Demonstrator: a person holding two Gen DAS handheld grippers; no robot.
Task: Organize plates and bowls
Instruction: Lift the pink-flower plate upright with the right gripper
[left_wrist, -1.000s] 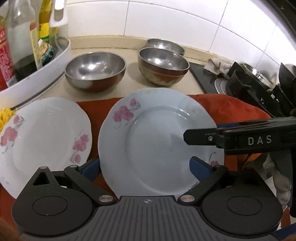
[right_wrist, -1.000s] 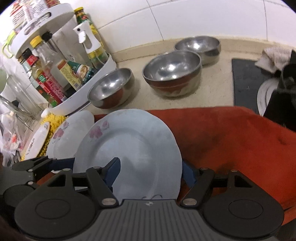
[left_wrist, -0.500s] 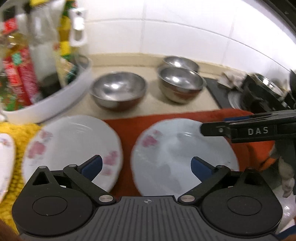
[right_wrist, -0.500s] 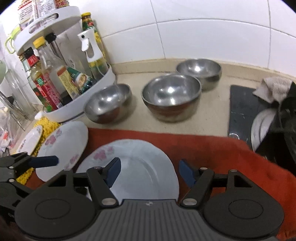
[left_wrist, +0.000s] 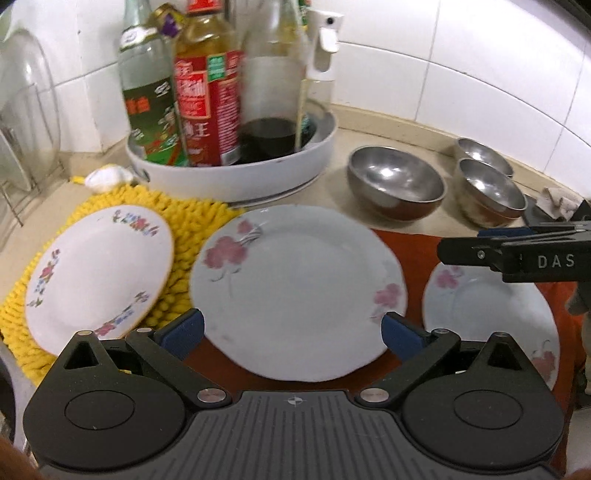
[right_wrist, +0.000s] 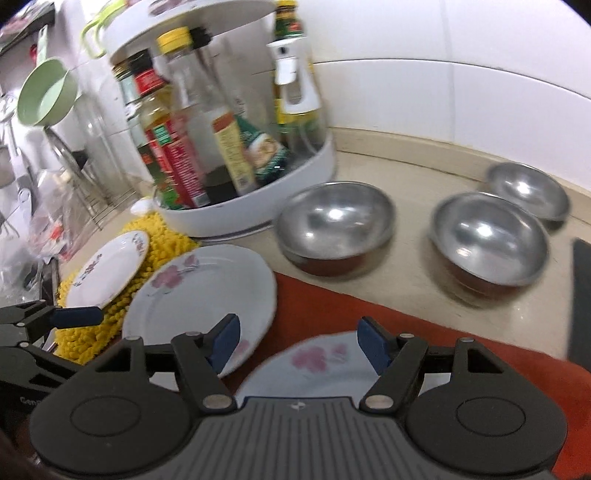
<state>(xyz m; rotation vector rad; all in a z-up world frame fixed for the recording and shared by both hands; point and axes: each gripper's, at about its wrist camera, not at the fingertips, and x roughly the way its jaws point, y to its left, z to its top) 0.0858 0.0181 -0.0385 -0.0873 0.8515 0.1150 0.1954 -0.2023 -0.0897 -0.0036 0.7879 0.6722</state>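
My left gripper (left_wrist: 291, 332) is open above the near rim of a large white plate with pink flowers (left_wrist: 295, 288), which lies partly on the red cloth (left_wrist: 413, 251). Left of it a smaller plate with coloured flowers (left_wrist: 99, 269) rests on a yellow mat (left_wrist: 192, 229). A third plate with pink flowers (left_wrist: 487, 314) lies on the cloth at the right. My right gripper (right_wrist: 299, 343) is open above that plate (right_wrist: 321, 358), nothing between its fingers. Three steel bowls (right_wrist: 336, 225) (right_wrist: 487, 240) (right_wrist: 528, 188) stand behind on the counter.
A white round rack of bottles (left_wrist: 236, 173) stands at the back left, close to the plates. A wire rack (left_wrist: 22, 155) sits at the far left edge. A black stove surface (right_wrist: 581, 295) lies to the right. The tiled wall closes the back.
Both views have swung to the left. The plate that filled them now lies at the right. The middle plate, the small plate and the yellow mat have come into view. Both grippers stayed open.
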